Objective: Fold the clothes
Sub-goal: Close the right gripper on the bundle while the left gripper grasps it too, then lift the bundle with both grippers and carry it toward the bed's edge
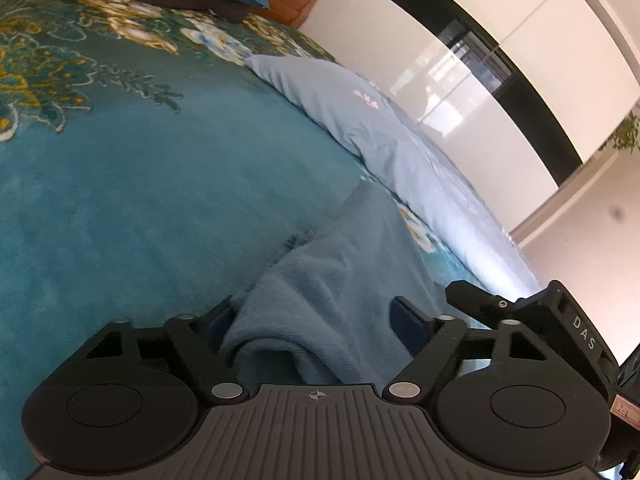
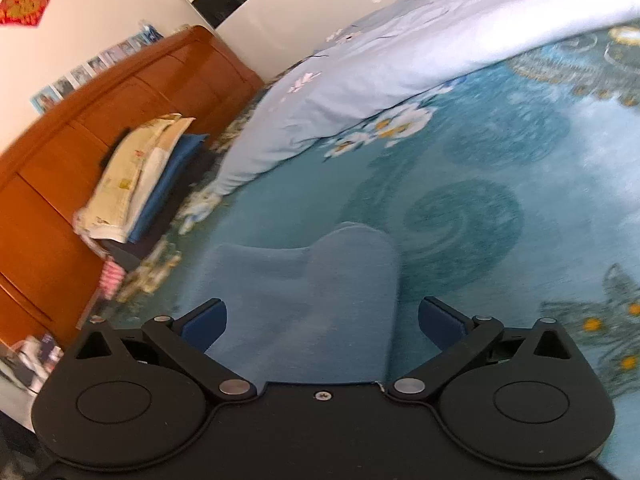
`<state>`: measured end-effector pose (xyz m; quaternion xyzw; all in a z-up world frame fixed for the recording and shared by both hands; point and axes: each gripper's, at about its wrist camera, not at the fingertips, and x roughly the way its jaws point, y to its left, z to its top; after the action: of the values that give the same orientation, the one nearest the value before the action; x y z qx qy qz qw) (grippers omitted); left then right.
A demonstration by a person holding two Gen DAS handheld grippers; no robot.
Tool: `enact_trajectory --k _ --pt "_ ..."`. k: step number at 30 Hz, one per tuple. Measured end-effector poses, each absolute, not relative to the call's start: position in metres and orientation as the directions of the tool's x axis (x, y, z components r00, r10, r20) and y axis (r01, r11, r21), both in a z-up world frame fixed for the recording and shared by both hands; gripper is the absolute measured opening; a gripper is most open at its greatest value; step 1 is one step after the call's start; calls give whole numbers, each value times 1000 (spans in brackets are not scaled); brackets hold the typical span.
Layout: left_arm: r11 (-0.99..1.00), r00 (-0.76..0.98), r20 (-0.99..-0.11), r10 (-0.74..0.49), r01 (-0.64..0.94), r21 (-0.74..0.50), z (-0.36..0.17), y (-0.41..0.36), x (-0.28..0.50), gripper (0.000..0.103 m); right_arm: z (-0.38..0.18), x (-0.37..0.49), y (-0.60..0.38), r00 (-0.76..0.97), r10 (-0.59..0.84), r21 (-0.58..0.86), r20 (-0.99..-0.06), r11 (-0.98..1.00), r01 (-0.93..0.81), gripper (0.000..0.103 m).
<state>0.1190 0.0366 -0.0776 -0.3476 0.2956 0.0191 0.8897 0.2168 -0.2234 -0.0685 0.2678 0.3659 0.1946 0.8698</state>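
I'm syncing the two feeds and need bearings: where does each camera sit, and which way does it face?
Left wrist: on the left gripper, facing down along its fingers at a blue fleece garment bunched between them; the other gripper's tip shows at right.
Right wrist: on the right gripper, facing the same garment on the teal bedspread.
Shared: garment, bedspread, pale quilt, folded stack, wooden headboard.

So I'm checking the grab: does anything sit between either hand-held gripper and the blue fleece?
Nothing visible. The fleece already lies between the left hand-held gripper's jaws, and between the right's.
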Motion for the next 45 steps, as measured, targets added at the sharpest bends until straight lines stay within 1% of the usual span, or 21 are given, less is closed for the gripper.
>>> enact_trajectory --k 1,5,7,9,11,13,16,17,18,21,25,29,45 --pt "753 825 -539 -171 -243 -611 -78 39 119 60 -70 218 -223 654 543 620 -526 771 -142 102" --pt "729 824 -534 -188 -247 -638 -81 47 119 54 -72 218 -223 664 547 647 -510 752 -123 99" --pt "731 824 -535 -186 -248 -636 -81 47 119 53 -73 218 -222 660 551 658 -511 745 -113 91" --pt "732 823 -536 -186 -247 -634 -80 48 118 51 -74 218 -220 661 544 656 -517 748 -101 87" --pt "733 823 -536 -188 -246 -634 -80 48 118 49 -74 217 -219 665 534 653 -522 752 -90 79" --pt "735 822 -537 -188 -245 -632 -80 49 118 48 -76 216 -220 667 516 645 -537 761 -70 64" --pt "744 821 -540 -186 -241 -623 -79 48 118 46 -77 215 -224 666 500 635 -553 770 -51 47" --pt "746 821 -539 -186 -239 -621 -79 48 118 46 -77 215 -226 666 502 641 -551 766 -48 45" --pt "748 822 -539 -186 -237 -620 -79 48 117 45 -78 215 -227 666 506 648 -548 760 -44 40" --pt "753 823 -537 -187 -231 -616 -78 49 116 40 -74 213 -225 668 502 635 -549 771 -58 33" --pt "750 828 -526 -192 -223 -623 -74 51 113 36 -65 208 -220 679 500 615 -537 783 -91 28" --pt "761 837 -513 -191 -204 -616 -67 51 111 33 -56 205 -220 685 507 609 -523 785 -116 27" --pt "793 861 -456 -225 -110 -599 -25 33 91 32 -13 173 -241 729 519 625 -447 764 -160 26"
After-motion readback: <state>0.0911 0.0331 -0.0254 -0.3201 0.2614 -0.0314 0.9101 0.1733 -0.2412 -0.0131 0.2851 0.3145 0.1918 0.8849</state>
